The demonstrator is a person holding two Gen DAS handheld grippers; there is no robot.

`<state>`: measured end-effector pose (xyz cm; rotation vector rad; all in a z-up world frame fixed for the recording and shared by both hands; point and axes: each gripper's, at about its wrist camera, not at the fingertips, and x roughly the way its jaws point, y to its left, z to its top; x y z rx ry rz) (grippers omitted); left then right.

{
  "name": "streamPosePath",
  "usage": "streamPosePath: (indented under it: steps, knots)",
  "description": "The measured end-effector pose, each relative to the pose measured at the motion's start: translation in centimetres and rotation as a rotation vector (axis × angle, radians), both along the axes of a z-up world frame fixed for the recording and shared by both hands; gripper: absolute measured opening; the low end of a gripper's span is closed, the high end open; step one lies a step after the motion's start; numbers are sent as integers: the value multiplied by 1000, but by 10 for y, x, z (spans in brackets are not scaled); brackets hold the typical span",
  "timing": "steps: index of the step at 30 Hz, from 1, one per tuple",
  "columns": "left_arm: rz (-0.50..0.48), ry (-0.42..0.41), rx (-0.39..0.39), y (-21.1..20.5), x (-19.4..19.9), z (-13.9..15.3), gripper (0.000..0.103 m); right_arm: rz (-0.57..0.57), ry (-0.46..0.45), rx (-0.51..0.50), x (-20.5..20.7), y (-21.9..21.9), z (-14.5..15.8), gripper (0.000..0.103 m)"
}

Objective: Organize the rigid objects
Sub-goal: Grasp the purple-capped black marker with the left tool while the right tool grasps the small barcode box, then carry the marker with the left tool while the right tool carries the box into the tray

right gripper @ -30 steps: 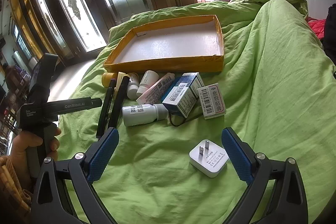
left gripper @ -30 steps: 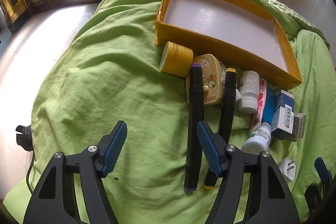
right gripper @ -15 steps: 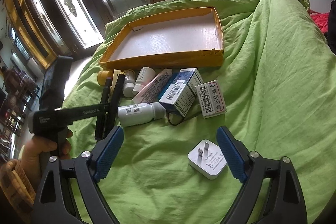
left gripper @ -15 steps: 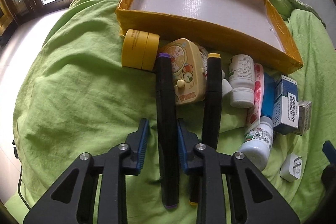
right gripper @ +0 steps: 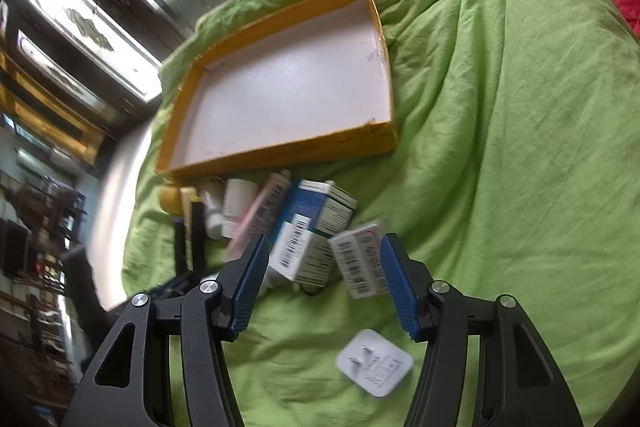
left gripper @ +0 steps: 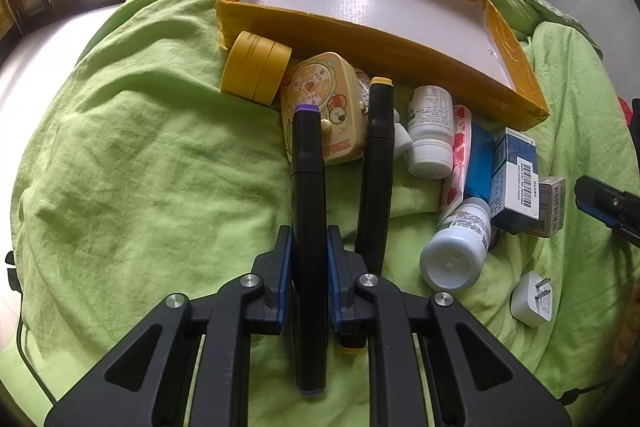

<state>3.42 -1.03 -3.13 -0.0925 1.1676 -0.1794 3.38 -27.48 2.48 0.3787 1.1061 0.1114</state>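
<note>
Left hand-held gripper clamped on purple-capped black marker, blue pads pressing both sides of the barrel, marker running straight ahead between the fingers, tail end sticking back past the pads. Just right of it: yellow-capped black marker, loose on the green bedsheet. Ahead of the tips: yellow timer box with cartoon print, yellow round jar ahead-left, empty yellow-rimmed cardboard tray farther ahead. To the right: upright white pill bottle, white bottle lying on its side, blue-white carton, white plug adapter far right.

Right hand-held gripper half open and closing, nothing pressed by the pads. Between and just ahead of its fingers: barcode carton and small white box, blurred. Plug adapter below-centre, nearer than the pads, on bedsheet. Tray ahead, beyond the pile.
</note>
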Motion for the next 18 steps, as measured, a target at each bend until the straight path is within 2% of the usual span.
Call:
streamPosePath:
  steps: [4, 9, 11, 12, 15, 18]
  knots:
    - [1, 0, 1, -1, -1, -1, 13, 5, 71, -65, 3, -5, -21, 55]
    - [9, -8, -2, -1, 0, -1, 13, 40, 39, -122, 5, 8, -30, 54]
    - [12, -7, -3, 0, 0, -1, 13, 47, 26, -139, 7, 13, -34, 48]
    - [13, -9, -3, 0, 0, -1, 13, 47, 23, -147, 7, 13, -35, 42]
    - [16, -13, -4, 2, -1, 0, 13, 47, 36, -138, 9, 10, -40, 35]
    - [21, -24, -15, 4, -4, 2, 13, 43, 31, -128, 8, 7, -42, 34]
